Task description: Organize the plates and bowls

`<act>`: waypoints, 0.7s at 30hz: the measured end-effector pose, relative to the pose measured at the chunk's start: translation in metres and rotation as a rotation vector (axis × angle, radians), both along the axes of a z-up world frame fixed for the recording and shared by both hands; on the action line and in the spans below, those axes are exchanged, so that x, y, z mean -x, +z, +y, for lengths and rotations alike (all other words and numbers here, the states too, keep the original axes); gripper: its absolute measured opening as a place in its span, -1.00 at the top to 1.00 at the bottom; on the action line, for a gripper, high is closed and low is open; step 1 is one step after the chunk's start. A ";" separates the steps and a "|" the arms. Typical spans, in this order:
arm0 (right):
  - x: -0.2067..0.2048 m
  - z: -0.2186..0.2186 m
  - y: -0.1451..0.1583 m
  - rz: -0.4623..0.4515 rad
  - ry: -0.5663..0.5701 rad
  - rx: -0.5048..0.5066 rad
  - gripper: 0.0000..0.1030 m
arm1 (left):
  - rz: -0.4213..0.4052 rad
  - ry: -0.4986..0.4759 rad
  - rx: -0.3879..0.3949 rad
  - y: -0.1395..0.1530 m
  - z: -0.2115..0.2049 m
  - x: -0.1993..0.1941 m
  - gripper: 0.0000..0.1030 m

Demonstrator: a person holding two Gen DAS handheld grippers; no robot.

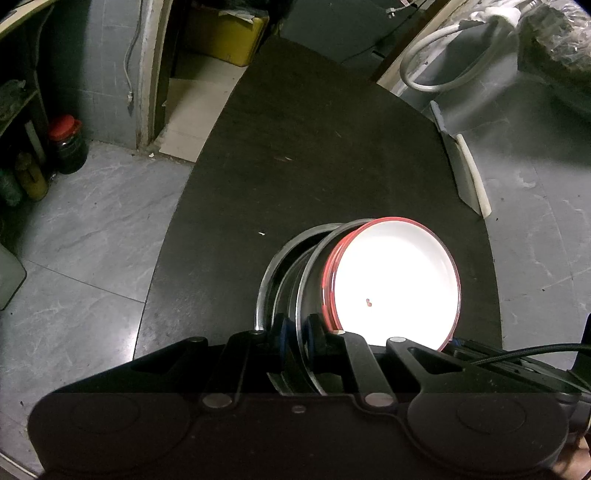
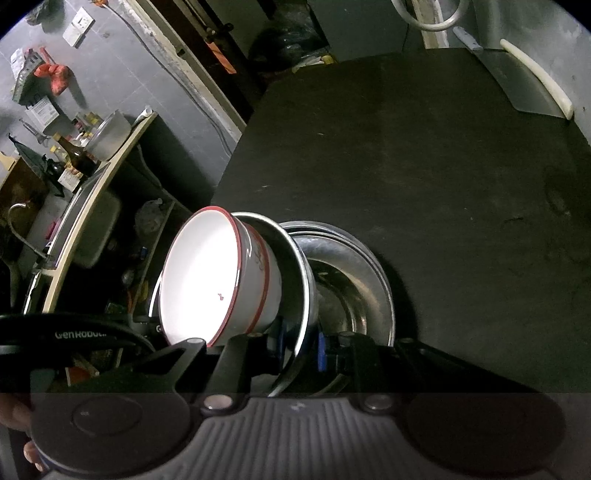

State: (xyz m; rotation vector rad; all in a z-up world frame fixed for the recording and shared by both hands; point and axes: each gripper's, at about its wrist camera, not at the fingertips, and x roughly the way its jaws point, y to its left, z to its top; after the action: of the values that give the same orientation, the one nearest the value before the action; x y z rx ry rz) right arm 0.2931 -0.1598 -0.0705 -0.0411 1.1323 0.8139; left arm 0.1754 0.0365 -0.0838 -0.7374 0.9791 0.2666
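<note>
bowl (image 2: 207, 277): white, red rim | plates (image 2: 351, 284): silver steel | table (image 2: 406, 166): black

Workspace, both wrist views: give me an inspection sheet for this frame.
Surface: dark round table, bare apart from a few specks.
Job's things: white bowl with red rim sits tilted inside a steel bowl; another steel bowl lies behind it on the table.
Clutter: cleaver at the table's far edge.
Grippers: left gripper shut on the steel bowl's rim; right gripper shut on the same rim.
Cables: black cable by the left gripper; wire down the wall.
Surroundings: tiled floor, red-lidded jar, yellow box, shelf with bottles, white hose.
</note>
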 end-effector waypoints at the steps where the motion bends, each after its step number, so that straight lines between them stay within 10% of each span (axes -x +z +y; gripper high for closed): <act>1: 0.000 0.000 0.000 0.001 -0.001 0.000 0.64 | 0.001 -0.001 0.000 -0.001 0.000 -0.001 0.81; 21: -0.001 0.007 -0.008 0.032 -0.014 0.010 0.63 | 0.029 -0.007 -0.004 -0.007 -0.003 -0.009 0.81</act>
State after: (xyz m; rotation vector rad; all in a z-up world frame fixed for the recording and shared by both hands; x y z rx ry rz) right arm 0.2939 -0.1524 -0.0780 -0.0284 1.1654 0.7985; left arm 0.1848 0.0339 -0.0913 -0.7280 1.0080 0.2742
